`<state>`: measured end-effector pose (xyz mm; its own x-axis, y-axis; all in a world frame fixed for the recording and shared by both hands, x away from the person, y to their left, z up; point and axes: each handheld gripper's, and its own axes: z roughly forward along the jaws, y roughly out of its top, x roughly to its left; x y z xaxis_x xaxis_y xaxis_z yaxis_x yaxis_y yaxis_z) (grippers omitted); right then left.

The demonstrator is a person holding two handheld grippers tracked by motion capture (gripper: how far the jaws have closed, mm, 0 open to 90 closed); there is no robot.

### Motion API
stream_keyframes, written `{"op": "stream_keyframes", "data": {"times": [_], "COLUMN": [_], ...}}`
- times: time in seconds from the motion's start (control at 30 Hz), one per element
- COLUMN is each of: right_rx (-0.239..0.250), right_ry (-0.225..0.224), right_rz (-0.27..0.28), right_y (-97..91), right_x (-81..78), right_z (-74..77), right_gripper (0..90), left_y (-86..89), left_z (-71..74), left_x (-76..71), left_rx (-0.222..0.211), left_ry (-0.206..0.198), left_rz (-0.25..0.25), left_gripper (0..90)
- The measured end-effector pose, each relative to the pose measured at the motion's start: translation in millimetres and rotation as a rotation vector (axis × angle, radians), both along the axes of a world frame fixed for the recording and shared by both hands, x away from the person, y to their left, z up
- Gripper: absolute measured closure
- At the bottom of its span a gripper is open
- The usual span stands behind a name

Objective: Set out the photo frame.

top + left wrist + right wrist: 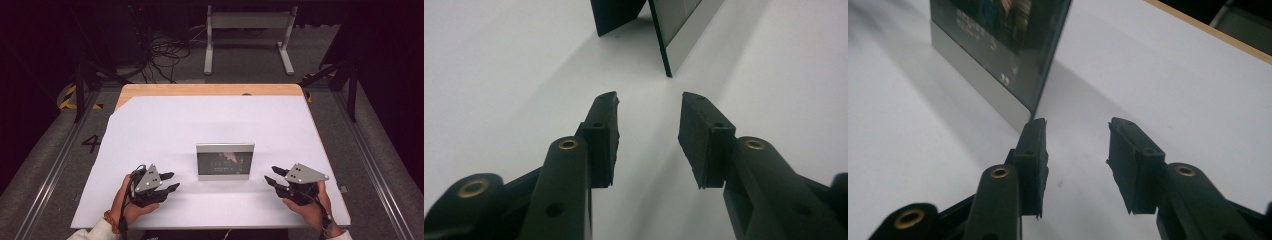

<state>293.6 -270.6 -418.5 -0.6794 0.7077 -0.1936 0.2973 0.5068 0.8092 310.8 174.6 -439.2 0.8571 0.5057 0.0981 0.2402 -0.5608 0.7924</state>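
1. Two grippers sit low over the white tabletop (150,125), one on each side of a small standing picture frame (225,161), and I read the work in hand as taking hold of that frame from both ends.

2. I see the frame upright near the middle of the tabletop, its dark glossy face towards me and a silver band along the bottom. A dark prop behind it shows in the left gripper view, so it seems to stand on its own.

3. My left gripper (169,182) has its fingers (604,135) parted with nothing between them. They point at the frame's left edge (667,50) but stop short of it.

4. My right gripper (274,176) is likewise spread and empty. Its fingers (1032,160) lie just beside the frame's lower right corner (1029,107), and I cannot tell whether the nearer one touches it.

5. As far as I can judge, the approach is mostly made and the fingers are ready; no grasp has been taken and the frame rests untouched or nearly so.

6. What is left, I think: bring each pair of fingers around an edge, close on it, then lift or shift the frame evenly so it does not tip on its prop.
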Motion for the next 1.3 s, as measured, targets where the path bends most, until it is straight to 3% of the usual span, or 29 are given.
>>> {"op": "stream_keyframes", "data": {"times": [0.03,0.13,0.27,0.3,0.4,0.53,0.73,0.93,0.97,1.0,1.3], "right_rx": [-0.007,-0.025,-0.028,-0.028,-0.034,-0.032,-0.034,-0.034,-0.034,-0.036,-0.034], "right_ry": [0.002,0.013,0.016,0.016,0.015,0.010,0.002,0.006,0.003,0.004,0.008], "right_rz": [-0.006,-0.020,-0.032,-0.032,-0.025,-0.027,-0.041,-0.034,-0.038,-0.038,-0.048], "right_y": [-3.1,-13.7,-19.5,-19.5,-20.3,-19.0,-14.7,-14.1,-14.0,-14.6,-15.3], "right_x": [-0.9,-3.4,-3.8,-3.8,-3.1,-1.8,-3.1,-2.2,-2.1,-1.8,-0.3], "right_z": [-2.0,-8.7,-13.7,-13.7,-18.0,-18.1,-18.8,-20.0,-20.4,-20.2,-21.7], "right_gripper": [56.1,53.0,42.4,42.4,30.5,24.7,16.4,16.1,16.1,16.1,14.7], "left_y": [4.3,15.5,21.4,23.7,30.7,35.5,33.8,33.0,32.0,32.7,33.3], "left_z": [-0.5,-4.5,-9.9,-11.9,-18.7,-21.2,-20.9,-21.3,-22.1,-21.7,-21.9], "left_x": [-1.5,-4.8,-5.6,-5.9,-4.4,-4.0,-4.6,-3.0,-3.4,-2.2,-0.7], "left_rx": [-0.005,-0.011,0.002,-0.003,-0.002,-0.020,-0.029,-0.023,-0.032,-0.021,-0.010], "left_ry": [-0.002,0.000,0.013,0.015,0.043,0.063,0.059,0.062,0.079,0.061,0.054], "left_rz": [0.006,0.030,0.045,0.060,0.097,0.113,0.125,0.121,0.122,0.123,0.137], "left_gripper": [57.2,46.8,29.9,29.9,17.1,13.5,9.2,8.0,8.0,8.0,8.1]}}
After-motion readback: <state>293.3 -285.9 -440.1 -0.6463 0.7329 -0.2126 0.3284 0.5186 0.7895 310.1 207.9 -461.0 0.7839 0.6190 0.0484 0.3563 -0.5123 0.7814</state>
